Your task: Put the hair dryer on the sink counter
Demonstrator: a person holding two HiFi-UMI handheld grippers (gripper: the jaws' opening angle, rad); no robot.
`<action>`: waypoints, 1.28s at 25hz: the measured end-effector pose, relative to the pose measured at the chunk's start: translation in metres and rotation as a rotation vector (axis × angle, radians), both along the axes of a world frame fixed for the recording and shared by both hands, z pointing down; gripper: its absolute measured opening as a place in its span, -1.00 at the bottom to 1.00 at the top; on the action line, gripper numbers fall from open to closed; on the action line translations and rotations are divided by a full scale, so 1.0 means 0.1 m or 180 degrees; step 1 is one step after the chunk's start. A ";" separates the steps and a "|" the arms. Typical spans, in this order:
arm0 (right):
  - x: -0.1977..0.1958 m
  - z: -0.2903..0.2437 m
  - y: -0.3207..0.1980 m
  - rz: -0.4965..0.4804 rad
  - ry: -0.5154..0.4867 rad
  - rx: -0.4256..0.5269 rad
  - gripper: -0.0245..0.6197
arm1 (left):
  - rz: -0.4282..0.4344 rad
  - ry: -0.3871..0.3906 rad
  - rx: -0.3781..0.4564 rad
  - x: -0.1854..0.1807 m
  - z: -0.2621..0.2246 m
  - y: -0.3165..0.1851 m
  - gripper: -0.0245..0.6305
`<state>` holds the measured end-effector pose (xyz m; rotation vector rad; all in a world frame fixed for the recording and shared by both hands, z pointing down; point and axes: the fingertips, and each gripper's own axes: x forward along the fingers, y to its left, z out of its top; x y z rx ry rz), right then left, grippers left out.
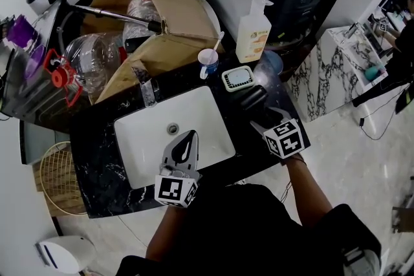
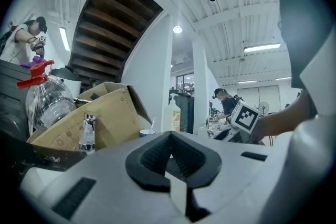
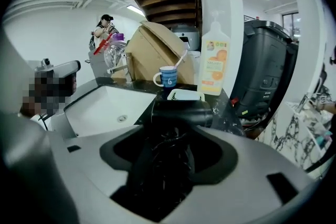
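Observation:
The black hair dryer (image 1: 250, 102) lies on the black marble sink counter (image 1: 97, 158), to the right of the white basin (image 1: 194, 123). In the right gripper view its barrel (image 3: 181, 113) points across the counter, and its cord-wrapped handle runs back between the jaws. My right gripper (image 1: 262, 117) stands open around that handle, with dark gaps on both sides of it. My left gripper (image 1: 189, 135) hovers over the front of the basin, shut and empty, its tips (image 2: 170, 136) meeting.
A cardboard box (image 1: 162, 10) and a big water bottle (image 1: 90, 61) stand behind the faucet (image 1: 149, 90). A blue-white cup (image 1: 207, 61), a soap dish (image 1: 238, 78) and a soap bottle (image 1: 252, 35) crowd the back right of the counter. A wicker basket (image 1: 58, 178) sits on the floor at left.

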<state>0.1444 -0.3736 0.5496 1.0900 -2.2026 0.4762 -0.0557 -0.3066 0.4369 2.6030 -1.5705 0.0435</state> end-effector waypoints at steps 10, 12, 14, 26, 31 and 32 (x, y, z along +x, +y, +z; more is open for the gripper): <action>-0.06 -0.50 0.06 -0.0002 -0.0125 0.0459 -0.12 | 0.0082 -0.0022 0.0034 0.07 -0.06 0.03 -0.94; -0.07 -0.61 0.06 0.0020 -0.0177 0.0571 -0.16 | 0.0099 -0.0032 0.0027 0.07 -0.06 0.03 -0.94; -0.08 -0.71 0.07 0.0040 -0.0229 0.0668 -0.19 | 0.0121 -0.0047 0.0037 0.07 -0.06 0.04 -0.94; -0.11 -1.16 0.10 0.0135 -0.0407 0.1125 -0.47 | 0.0163 -0.0026 0.0052 0.11 -0.11 0.04 -0.94; -0.13 -1.25 0.15 0.0151 -0.0490 0.1211 -0.58 | 0.0199 -0.0026 0.0075 0.15 -0.13 0.05 -0.94; -0.13 -1.28 0.16 0.0154 -0.0505 0.1234 -0.61 | 0.0206 -0.0024 0.0081 0.16 -0.14 0.05 -0.94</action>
